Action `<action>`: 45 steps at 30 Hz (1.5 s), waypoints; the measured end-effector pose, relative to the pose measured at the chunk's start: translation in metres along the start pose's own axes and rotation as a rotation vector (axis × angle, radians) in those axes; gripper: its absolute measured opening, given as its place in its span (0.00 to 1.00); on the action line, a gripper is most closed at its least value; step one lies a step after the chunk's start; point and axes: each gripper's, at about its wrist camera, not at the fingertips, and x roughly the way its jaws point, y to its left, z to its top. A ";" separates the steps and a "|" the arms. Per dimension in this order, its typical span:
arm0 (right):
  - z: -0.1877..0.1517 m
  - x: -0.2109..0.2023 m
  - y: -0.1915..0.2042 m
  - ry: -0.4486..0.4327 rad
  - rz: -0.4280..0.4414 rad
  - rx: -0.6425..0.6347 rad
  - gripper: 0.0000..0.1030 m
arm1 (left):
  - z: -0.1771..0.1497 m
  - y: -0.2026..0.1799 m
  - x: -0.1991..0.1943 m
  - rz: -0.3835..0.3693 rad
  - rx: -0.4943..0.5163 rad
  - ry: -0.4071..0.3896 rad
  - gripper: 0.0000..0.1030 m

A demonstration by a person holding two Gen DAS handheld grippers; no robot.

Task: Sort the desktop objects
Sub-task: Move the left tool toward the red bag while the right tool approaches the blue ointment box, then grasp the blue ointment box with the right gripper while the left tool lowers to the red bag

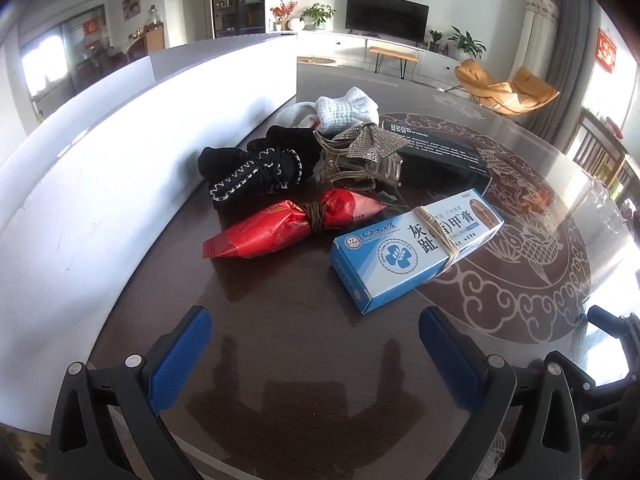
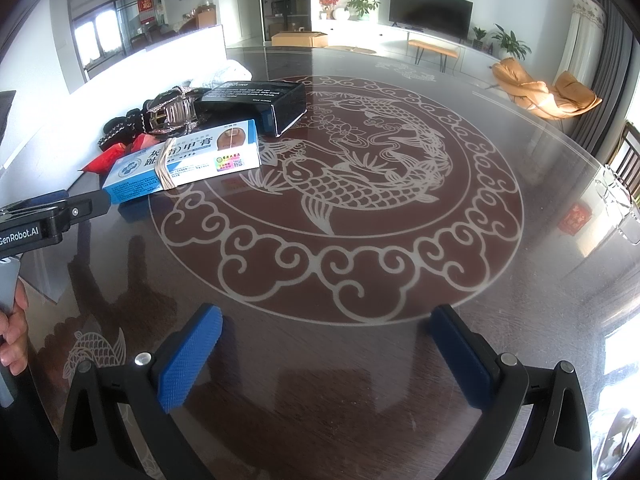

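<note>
A pile of objects lies on the dark glass table (image 1: 280,320). Nearest is a blue-and-white medicine box (image 1: 416,248) (image 2: 184,160) with a rubber band around it. Left of it lies a red packet (image 1: 276,228) tied with a band. Behind are black knitted socks (image 1: 256,164), a clear hair claw with a glittery bow (image 1: 360,156) (image 2: 172,112), white socks (image 1: 340,110) and a black box (image 1: 444,160) (image 2: 260,104). My left gripper (image 1: 316,340) stands open just short of the blue box, nothing between its fingers. My right gripper (image 2: 324,344) is open over bare table, right of the pile.
A long white box wall (image 1: 120,152) runs along the left of the pile. The table's carp-and-cloud pattern (image 2: 352,184) spreads to the right. In the right wrist view the left gripper's body (image 2: 48,220) and a hand (image 2: 14,332) show at the left edge.
</note>
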 end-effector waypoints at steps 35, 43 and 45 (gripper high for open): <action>0.091 0.065 0.083 0.025 0.041 -0.045 1.00 | -0.008 0.049 -0.050 -0.011 -0.250 -0.192 1.00; 0.037 0.032 0.027 -0.002 0.084 -0.113 1.00 | -0.003 0.030 -0.030 -0.046 -0.162 -0.114 1.00; 0.033 0.029 0.024 -0.001 0.089 -0.118 1.00 | 0.004 0.027 -0.024 -0.049 -0.124 -0.101 1.00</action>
